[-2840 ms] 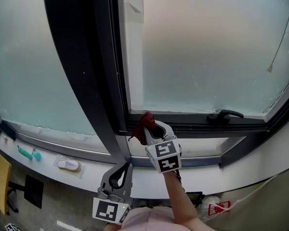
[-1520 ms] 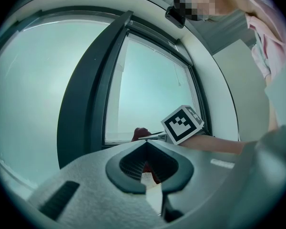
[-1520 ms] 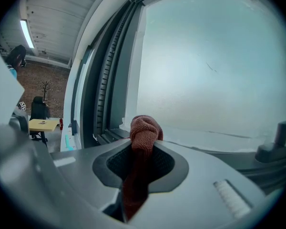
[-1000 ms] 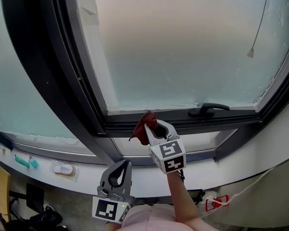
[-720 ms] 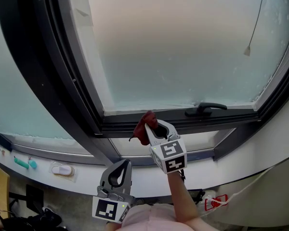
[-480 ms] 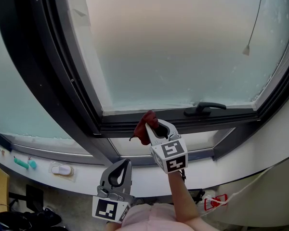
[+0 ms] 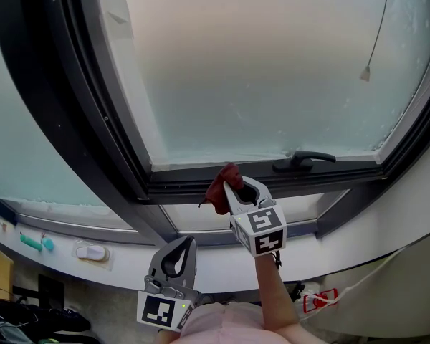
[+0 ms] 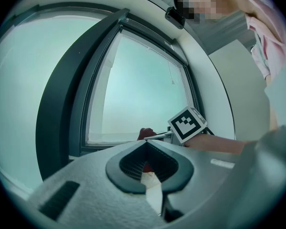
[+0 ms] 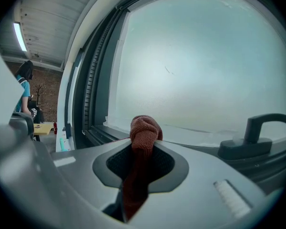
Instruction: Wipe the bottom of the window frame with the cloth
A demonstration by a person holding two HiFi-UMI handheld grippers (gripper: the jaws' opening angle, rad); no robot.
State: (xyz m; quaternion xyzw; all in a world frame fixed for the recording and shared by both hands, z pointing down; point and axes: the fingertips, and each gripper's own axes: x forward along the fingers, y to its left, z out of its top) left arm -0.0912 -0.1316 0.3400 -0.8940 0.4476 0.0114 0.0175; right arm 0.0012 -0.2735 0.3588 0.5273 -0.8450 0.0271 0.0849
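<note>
near the window frame (image 7: pixel 179 186) bottom, the right hand-held gripper (image 7: pixel 231 183) pinches the cloth (image 7: pixel 218 191) at its tips

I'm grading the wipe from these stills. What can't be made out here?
Contact between cloth and bottom frame: head view, the right tool and the cloth itself cover that spot.
Cloth's full extent: right gripper view, it runs down between the tool's jaws out of sight.
Teal item and white item on the left ledge: head view, too small to identify.
</note>
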